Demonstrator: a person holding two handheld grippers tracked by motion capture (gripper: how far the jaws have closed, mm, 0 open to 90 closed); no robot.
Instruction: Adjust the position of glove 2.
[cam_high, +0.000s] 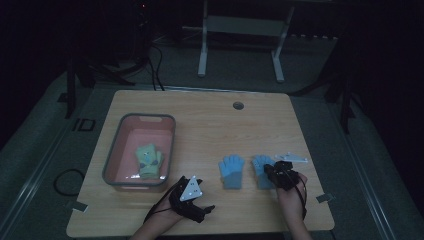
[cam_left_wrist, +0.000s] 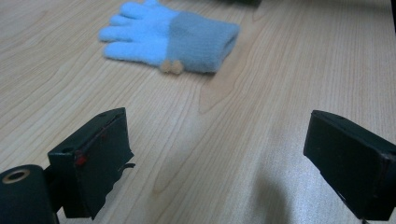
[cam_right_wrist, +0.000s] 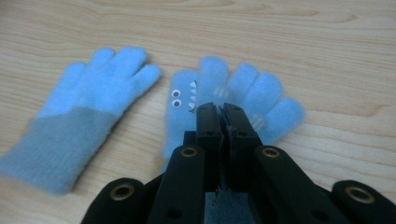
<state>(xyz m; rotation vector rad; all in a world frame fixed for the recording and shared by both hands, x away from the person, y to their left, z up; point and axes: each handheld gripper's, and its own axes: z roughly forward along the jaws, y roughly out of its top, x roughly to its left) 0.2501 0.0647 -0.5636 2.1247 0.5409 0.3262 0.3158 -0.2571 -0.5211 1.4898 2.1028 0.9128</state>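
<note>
The right gripper (cam_high: 272, 170) is positioned over the right blue glove (cam_high: 261, 167) near the front right of the table (cam_high: 210, 120). In the right gripper view its jaws are pressed together with no gap, above the glove's palm; whether any fabric is pinched between them cannot be determined.

The right blue glove (cam_right_wrist: 261, 100) lies flat. Its long axis runs from the front edge toward the far edge of the table, fingers pointing away from the person and cuff nearest the person, beneath the gripper. It is light blue fleece and carries two small round eyes and a row of white triangular teeth on the thumb side, with pale stripes across the knuckles.

The left blue glove (cam_high: 232, 171) lies just beside it, parallel, fingers also pointing away. It (cam_right_wrist: 88, 112) has light blue fingers and a grey-blue cuff.

The left gripper (cam_high: 200, 197) rests near the front edge, jaws spread wide with nothing between them. In the left gripper view, a small tan bow sits at that glove's (cam_left_wrist: 173, 39) cuff seam.

A grey bin (cam_high: 117, 145) at the left holds a green glove (cam_high: 148, 161).
</note>
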